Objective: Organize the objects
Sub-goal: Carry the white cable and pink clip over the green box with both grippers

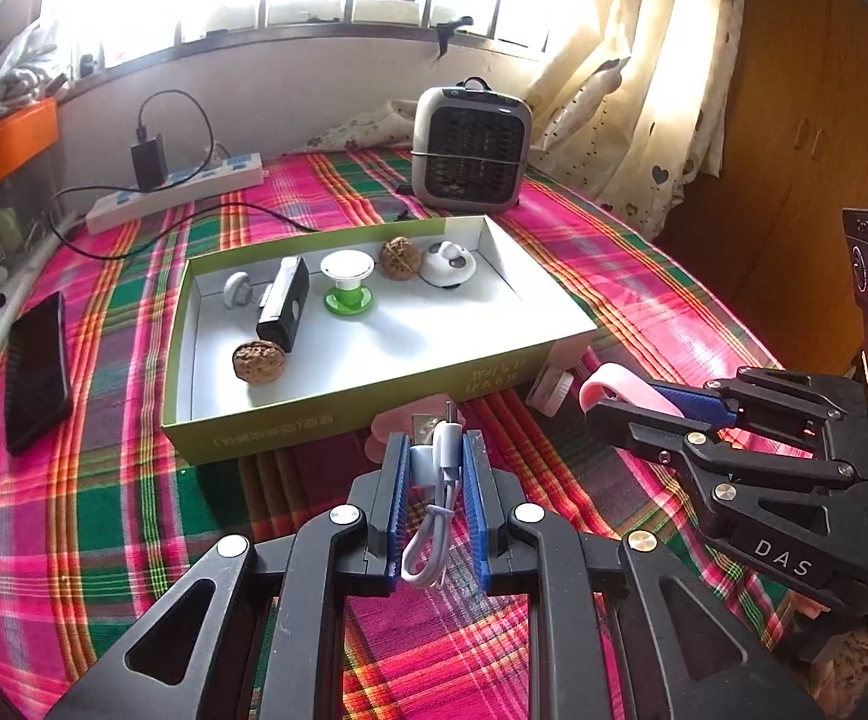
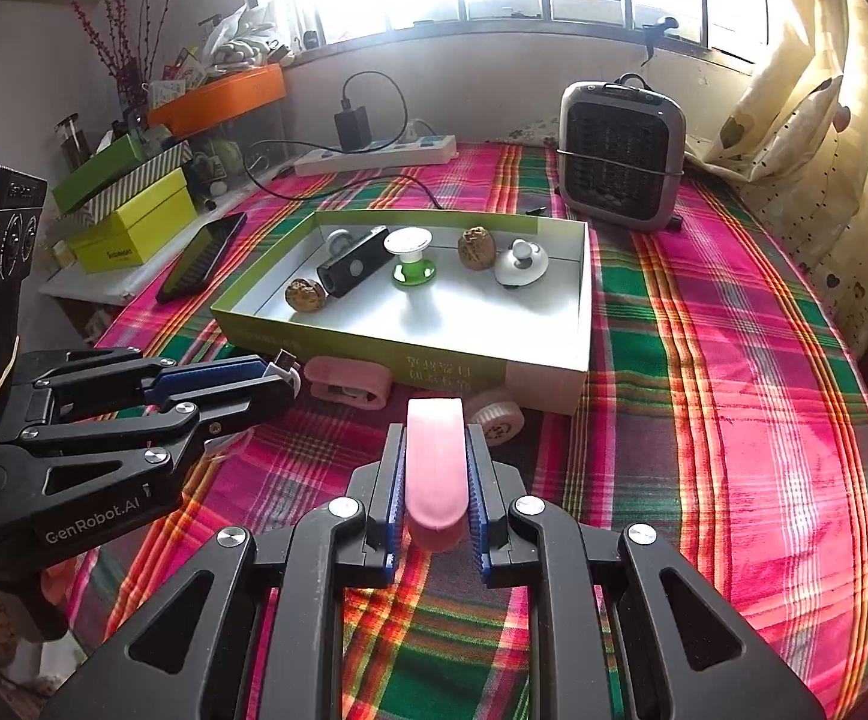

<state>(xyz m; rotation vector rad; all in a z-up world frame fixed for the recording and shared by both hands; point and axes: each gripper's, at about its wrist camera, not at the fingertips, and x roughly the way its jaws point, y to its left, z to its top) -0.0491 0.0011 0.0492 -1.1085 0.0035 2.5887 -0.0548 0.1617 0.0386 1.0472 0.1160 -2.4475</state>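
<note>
My left gripper point(image 1: 434, 450) is shut on a coiled white USB cable point(image 1: 434, 480), held above the cloth just in front of the green box point(image 1: 338, 414). My right gripper point(image 2: 435, 450) is shut on a pink clip-like piece point(image 2: 435, 468); it also shows in the left wrist view point(image 1: 613, 393). The box point(image 2: 582, 276) holds two walnuts point(image 2: 306, 294), a black device point(image 2: 350, 269), a green-and-white spool point(image 2: 411, 258) and white round pieces point(image 2: 520, 263). A pink item point(image 2: 347, 387) and a white wheel point(image 2: 498, 417) lie on the cloth by the box's near wall.
A grey heater point(image 2: 619, 156) stands behind the box. A power strip with a charger point(image 2: 374, 153) lies at the back. A black phone point(image 2: 203, 255) lies left of the box. Green boxes point(image 2: 134, 222) and an orange tray point(image 2: 218, 96) stand on the left.
</note>
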